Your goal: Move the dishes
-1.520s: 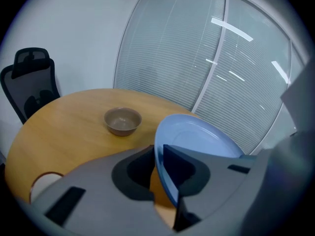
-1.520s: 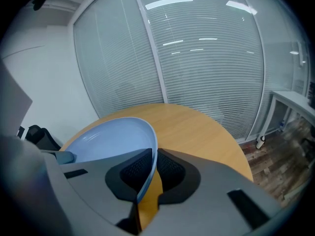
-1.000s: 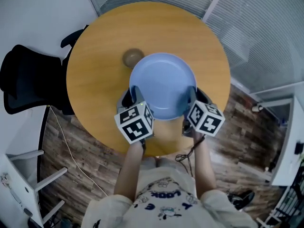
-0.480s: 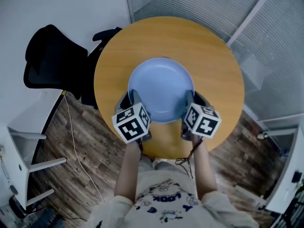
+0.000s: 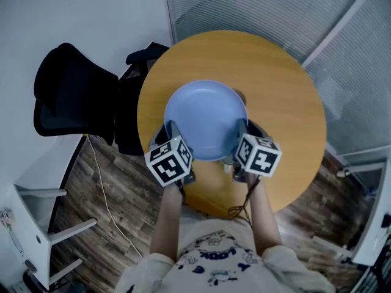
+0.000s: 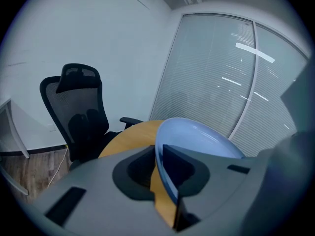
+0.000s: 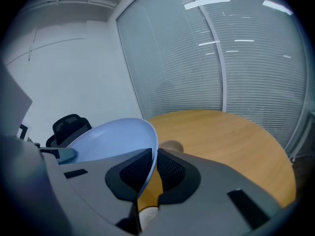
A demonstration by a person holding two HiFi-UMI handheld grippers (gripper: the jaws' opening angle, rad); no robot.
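Observation:
A pale blue plate (image 5: 205, 119) hangs above the round wooden table (image 5: 275, 72), held by its rim from both sides. My left gripper (image 5: 171, 131) is shut on the plate's left rim, and in the left gripper view the blue plate (image 6: 197, 136) edge runs between the jaws of the left gripper (image 6: 160, 166). My right gripper (image 5: 244, 130) is shut on the right rim, where the plate (image 7: 113, 136) passes thin between the pads of the right gripper (image 7: 153, 168). A small brown bowl (image 5: 241, 96) peeks out past the plate's right edge, and this brown bowl (image 7: 170, 145) rests on the table.
A black office chair (image 5: 73, 96) stands by the table's left side, and the same chair (image 6: 78, 112) shows in the left gripper view. Glass walls with blinds (image 5: 256, 5) close off the back and right. A white furniture frame (image 5: 36, 224) stands on the wood floor at lower left.
Both grippers have carried the plate leftward across the table. The brown bowl, which was left of the plate, now shows at its right edge. Both grips are unchanged.

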